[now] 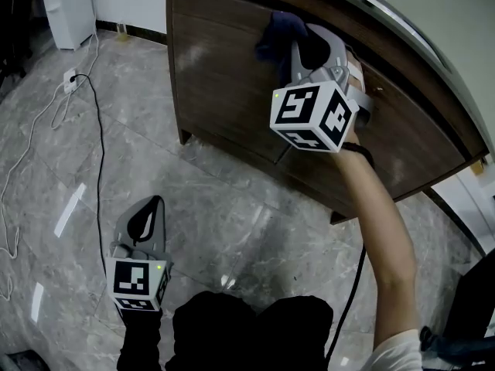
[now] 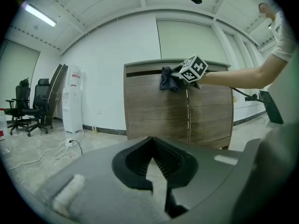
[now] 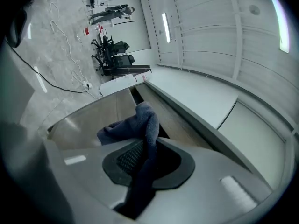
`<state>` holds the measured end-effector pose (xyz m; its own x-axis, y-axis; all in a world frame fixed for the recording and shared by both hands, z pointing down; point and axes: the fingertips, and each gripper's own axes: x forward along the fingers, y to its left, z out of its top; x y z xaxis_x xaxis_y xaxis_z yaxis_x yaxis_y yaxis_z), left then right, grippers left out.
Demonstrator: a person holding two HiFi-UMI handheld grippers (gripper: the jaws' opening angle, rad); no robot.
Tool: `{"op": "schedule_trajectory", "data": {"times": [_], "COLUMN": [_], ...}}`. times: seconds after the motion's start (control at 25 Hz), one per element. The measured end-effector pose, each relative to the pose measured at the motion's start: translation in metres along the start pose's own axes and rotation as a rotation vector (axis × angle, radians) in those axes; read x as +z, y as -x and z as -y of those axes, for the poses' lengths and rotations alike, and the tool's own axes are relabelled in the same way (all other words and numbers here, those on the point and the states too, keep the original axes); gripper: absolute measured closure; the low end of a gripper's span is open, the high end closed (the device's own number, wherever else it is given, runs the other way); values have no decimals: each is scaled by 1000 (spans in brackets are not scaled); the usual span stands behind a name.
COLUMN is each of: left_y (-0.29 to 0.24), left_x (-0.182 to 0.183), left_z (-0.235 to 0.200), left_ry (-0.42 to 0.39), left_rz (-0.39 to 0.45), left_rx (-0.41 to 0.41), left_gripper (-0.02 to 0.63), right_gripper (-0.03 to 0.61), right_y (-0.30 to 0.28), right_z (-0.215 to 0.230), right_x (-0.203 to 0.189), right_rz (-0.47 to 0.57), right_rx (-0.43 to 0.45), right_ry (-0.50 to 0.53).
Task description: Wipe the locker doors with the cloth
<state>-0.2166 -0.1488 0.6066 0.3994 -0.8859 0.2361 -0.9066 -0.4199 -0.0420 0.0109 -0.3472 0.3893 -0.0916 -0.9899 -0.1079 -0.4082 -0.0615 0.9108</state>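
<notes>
A brown wooden locker (image 1: pixel 224 91) with two doors stands on a marble floor. My right gripper (image 1: pixel 308 43) is shut on a dark blue cloth (image 1: pixel 278 31) and holds it against the top of the left door, near the seam between the doors. In the right gripper view the cloth (image 3: pixel 142 125) runs between the jaws and bunches against the wood (image 3: pixel 88 115). My left gripper (image 1: pixel 145 221) hangs low over the floor, away from the locker, shut and with nothing in it. The left gripper view shows the locker (image 2: pixel 149 111), the cloth (image 2: pixel 168 80) and the right gripper (image 2: pixel 181 76) ahead.
A white cable (image 1: pixel 42 130) and a black cable (image 1: pixel 97 176) trail across the floor from a power strip (image 1: pixel 69 79). A white water dispenser (image 2: pixel 72 99) stands by the wall left of the locker, with office chairs (image 2: pixel 28 108) beyond it.
</notes>
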Motion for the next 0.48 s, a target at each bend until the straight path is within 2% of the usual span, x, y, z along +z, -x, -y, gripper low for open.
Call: {"op": "schedule_trajectory", "data": {"times": [0.24,0.48], "left_y": [0,-2], "left_x": [-10,-31], "left_z": [-12,-23], "left_ry": [15,35], "left_rz": [-20,-50], "left_rx": [18,51], "left_gripper": [611,611], "right_gripper": [526,526], "right_y": [-2,-1], "right_z": [-63,-164], "right_x": [-16,-43], "right_rz": [-26,-66], "right_rx": [71,184], "right_ry": [41,90]}}
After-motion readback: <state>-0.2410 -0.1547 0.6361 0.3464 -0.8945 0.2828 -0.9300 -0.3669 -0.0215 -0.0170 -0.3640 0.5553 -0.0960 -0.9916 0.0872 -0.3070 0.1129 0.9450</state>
